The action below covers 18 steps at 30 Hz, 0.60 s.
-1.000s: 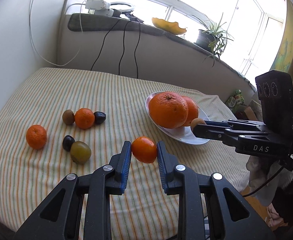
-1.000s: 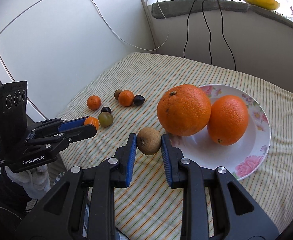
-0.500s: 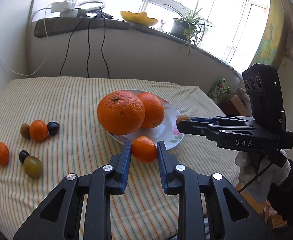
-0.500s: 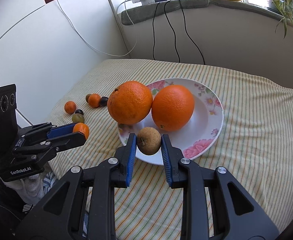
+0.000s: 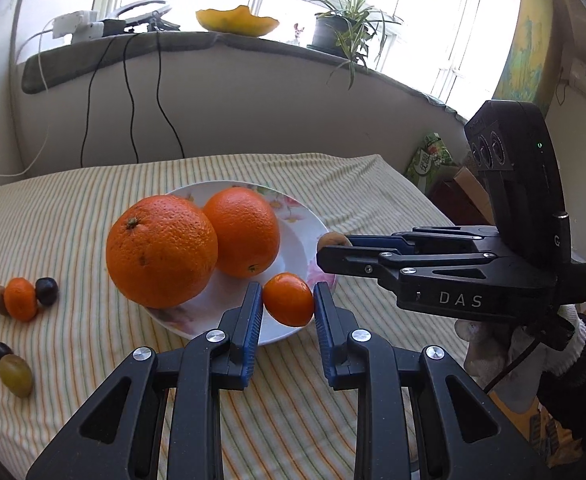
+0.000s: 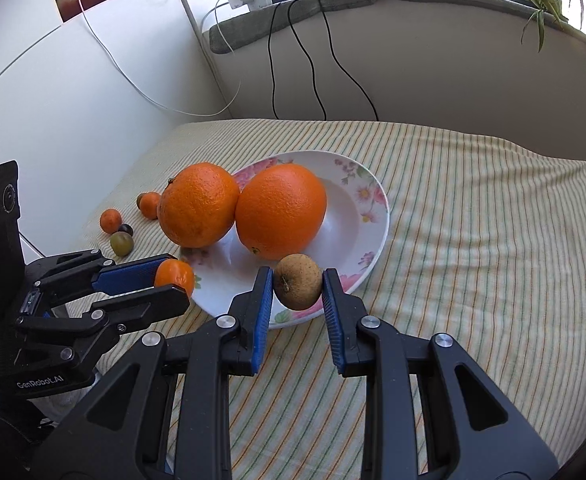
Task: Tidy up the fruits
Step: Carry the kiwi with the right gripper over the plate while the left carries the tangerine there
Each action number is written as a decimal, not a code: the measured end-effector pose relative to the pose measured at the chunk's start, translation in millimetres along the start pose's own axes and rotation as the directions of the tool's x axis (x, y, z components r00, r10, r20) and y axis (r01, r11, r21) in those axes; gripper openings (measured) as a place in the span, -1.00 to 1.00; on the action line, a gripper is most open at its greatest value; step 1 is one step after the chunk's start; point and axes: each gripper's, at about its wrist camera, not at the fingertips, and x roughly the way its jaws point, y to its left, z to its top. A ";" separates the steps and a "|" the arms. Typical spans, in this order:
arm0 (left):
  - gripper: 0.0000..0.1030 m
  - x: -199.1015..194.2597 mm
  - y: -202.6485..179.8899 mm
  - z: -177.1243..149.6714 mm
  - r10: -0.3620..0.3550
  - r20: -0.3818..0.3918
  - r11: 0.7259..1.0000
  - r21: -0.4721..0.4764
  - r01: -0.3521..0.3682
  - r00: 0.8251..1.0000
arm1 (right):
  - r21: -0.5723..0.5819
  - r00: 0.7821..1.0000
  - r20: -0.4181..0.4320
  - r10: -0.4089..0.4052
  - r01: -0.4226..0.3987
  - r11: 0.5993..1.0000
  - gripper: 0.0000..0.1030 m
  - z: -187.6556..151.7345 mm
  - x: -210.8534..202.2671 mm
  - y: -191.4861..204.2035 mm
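My left gripper (image 5: 288,305) is shut on a small mandarin (image 5: 288,299) and holds it over the near rim of the flowered white plate (image 5: 293,216). My right gripper (image 6: 297,289) is shut on a small brown fruit (image 6: 297,287) and holds it over the plate's (image 6: 367,196) near rim. Two large oranges (image 5: 161,251) (image 5: 242,232) lie on the plate. In the right wrist view the left gripper (image 6: 173,278) with its mandarin (image 6: 174,277) is at the plate's left edge. The right gripper (image 5: 333,246) shows in the left wrist view.
Several small fruits lie on the striped cloth left of the plate: a mandarin (image 5: 20,299), a dark plum (image 5: 46,291), a green fruit (image 5: 15,375), another mandarin (image 6: 110,221). A wall with hanging cables (image 5: 129,108) and a window sill stand behind the table.
Both grippers have moved toward the plate with their fruits. The plate and the two oranges now sit closer and more central in both views.
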 end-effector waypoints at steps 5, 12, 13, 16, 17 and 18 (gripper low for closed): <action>-0.53 10.4 -3.0 0.8 0.018 -0.018 1.000 0.006 -0.018 1.000 | 0.001 1.000 -0.004 -0.001 0.001 1.000 -0.49 2.9 5.1 -6.0; -0.53 16.2 -5.3 2.0 0.035 -0.026 0.999 0.019 -0.034 0.999 | 0.000 1.000 -0.007 0.010 -0.010 1.000 -0.49 5.7 12.3 -10.0; -0.53 16.8 -5.8 2.5 0.037 -0.025 0.999 0.020 -0.037 0.999 | -0.001 1.000 -0.006 0.011 -0.011 1.000 -0.49 6.0 12.9 -10.4; -0.52 17.4 -6.2 3.2 0.044 -0.023 0.999 0.023 -0.043 0.999 | -0.002 1.000 -0.001 0.011 -0.011 1.000 -0.49 5.7 12.8 -10.9; -0.52 17.3 -6.5 3.2 0.047 -0.022 0.999 0.025 -0.047 0.999 | 0.000 1.000 0.000 0.011 -0.011 1.000 -0.49 5.7 12.8 -11.4; -0.52 17.6 -7.5 3.1 0.051 -0.022 0.998 0.027 -0.050 0.998 | 0.004 1.000 0.003 0.007 -0.007 1.000 -0.49 5.7 12.5 -12.0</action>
